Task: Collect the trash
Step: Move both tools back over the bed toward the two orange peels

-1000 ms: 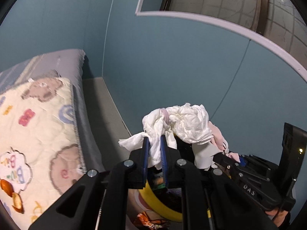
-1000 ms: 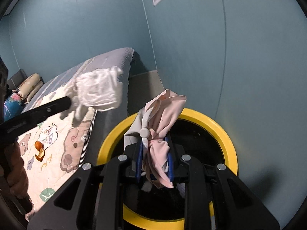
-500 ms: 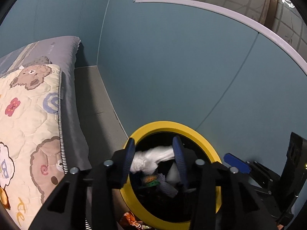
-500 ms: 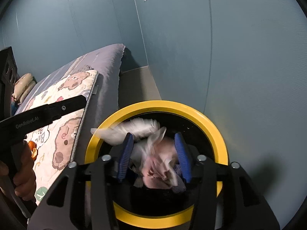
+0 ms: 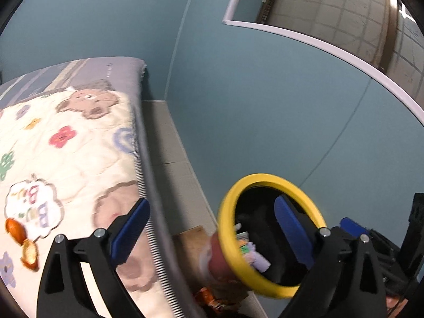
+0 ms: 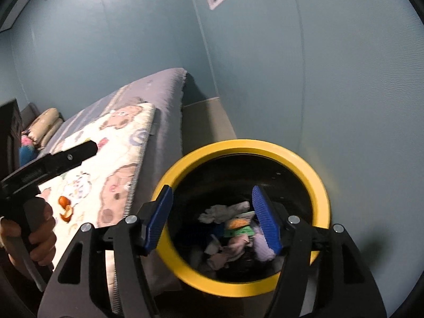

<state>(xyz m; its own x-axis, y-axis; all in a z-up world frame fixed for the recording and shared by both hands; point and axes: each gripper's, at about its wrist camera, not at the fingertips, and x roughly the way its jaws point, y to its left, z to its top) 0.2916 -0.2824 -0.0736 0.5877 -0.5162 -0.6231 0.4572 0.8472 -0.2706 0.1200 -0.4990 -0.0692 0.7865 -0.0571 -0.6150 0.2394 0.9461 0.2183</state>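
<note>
A black bin with a yellow rim [image 6: 315,175] stands on the floor between the bed and the blue wall; it also shows in the left wrist view [image 5: 228,238]. Inside lie white tissue [image 6: 222,210], a pinkish cloth [image 6: 233,249] and a green-orange wrapper [image 6: 238,228]. My right gripper [image 6: 212,217] is open and empty above the bin. My left gripper [image 5: 212,228] is open and empty, between the bed edge and the bin. Orange peels [image 5: 21,241] lie on the quilt, also in the right wrist view [image 6: 65,206].
The bed carries a cream bear-print quilt [image 5: 66,159] on a grey mattress [image 6: 164,90]. A narrow strip of floor [image 5: 169,159] runs between bed and wall. A wrapper [image 5: 209,296] lies on the floor beside the bin. Pillows [image 6: 42,124] lie at the far end.
Both grippers opened and dropped their loads into the bin: the white tissue from the left, the pink cloth from the right. The left gripper then swung left toward the bed.
</note>
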